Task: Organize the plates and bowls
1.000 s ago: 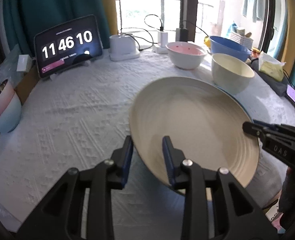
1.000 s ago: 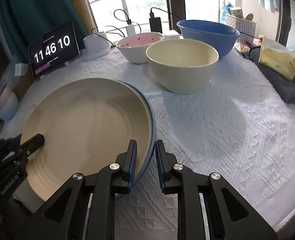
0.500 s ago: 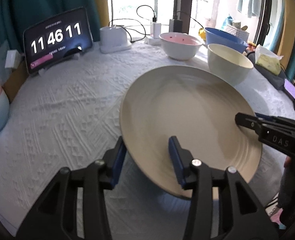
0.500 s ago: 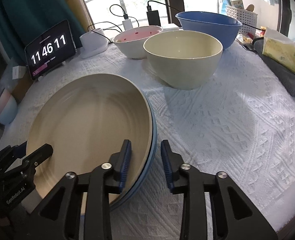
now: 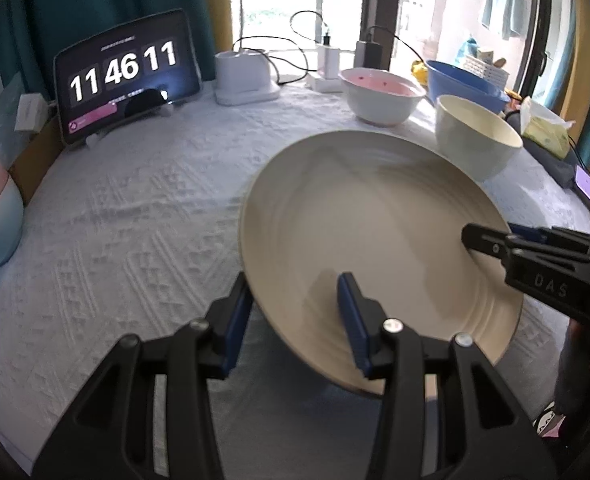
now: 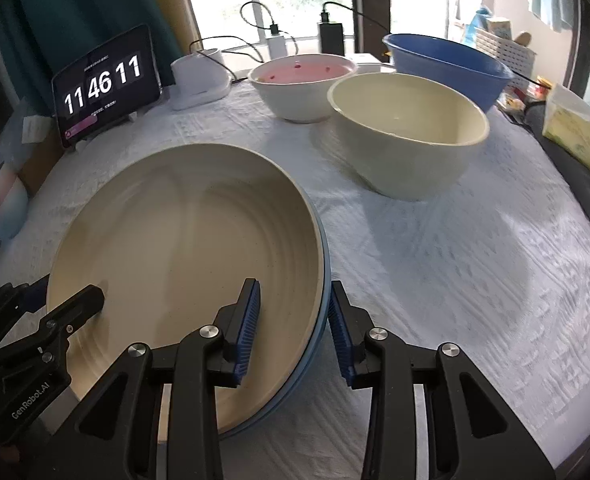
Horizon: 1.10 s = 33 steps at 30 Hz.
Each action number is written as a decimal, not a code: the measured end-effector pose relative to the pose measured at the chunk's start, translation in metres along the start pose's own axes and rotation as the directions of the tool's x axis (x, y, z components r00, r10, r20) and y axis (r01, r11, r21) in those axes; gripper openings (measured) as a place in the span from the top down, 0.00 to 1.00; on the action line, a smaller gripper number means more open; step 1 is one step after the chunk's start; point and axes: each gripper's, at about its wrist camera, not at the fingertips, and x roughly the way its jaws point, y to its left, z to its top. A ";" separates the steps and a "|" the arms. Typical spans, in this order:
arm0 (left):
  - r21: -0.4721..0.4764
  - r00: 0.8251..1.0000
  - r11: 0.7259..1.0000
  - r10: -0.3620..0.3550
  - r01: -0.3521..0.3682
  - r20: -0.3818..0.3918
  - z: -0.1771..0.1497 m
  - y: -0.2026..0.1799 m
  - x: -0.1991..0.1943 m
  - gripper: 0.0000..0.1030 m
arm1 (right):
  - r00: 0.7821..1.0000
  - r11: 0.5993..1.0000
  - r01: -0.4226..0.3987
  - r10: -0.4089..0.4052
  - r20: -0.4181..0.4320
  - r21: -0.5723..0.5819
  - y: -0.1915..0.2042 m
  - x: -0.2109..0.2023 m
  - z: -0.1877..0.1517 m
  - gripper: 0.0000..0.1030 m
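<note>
I have the cream plate (image 5: 375,216) stacked on a blue plate (image 6: 322,308), lying on the white tablecloth (image 5: 135,220); I place everything else from that cream plate. My left gripper (image 5: 295,304) straddles its near-left rim, jaws parted, pads clear of it. My right gripper (image 6: 295,312) straddles the opposite rim of both plates; its jaws have just been opening, and the pads stand off the rims. Just beyond the plate sits a cream bowl (image 6: 407,140), with a pink-lined white bowl (image 6: 303,84) behind that and a blue basin (image 6: 447,64) farther back. The tablet clock (image 5: 125,80) stands well apart at the far left of the plate.
</note>
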 end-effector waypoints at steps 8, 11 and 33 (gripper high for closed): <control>-0.028 1.000 0.999 0.027 -0.028 -0.011 0.002 0.026 0.001 0.56 | 1.000 0.999 -0.026 0.025 -0.018 -0.042 0.027 0.012 0.013 0.64; -0.020 0.999 0.999 0.043 -0.043 -0.014 0.003 0.032 0.000 0.56 | 0.999 0.998 -0.036 0.035 -0.025 -0.055 0.034 0.017 0.016 0.64; -0.122 0.989 0.988 0.110 -0.097 0.100 0.022 0.037 -0.045 0.42 | 0.997 0.997 -0.047 0.051 0.061 -0.059 0.015 -0.015 0.025 0.63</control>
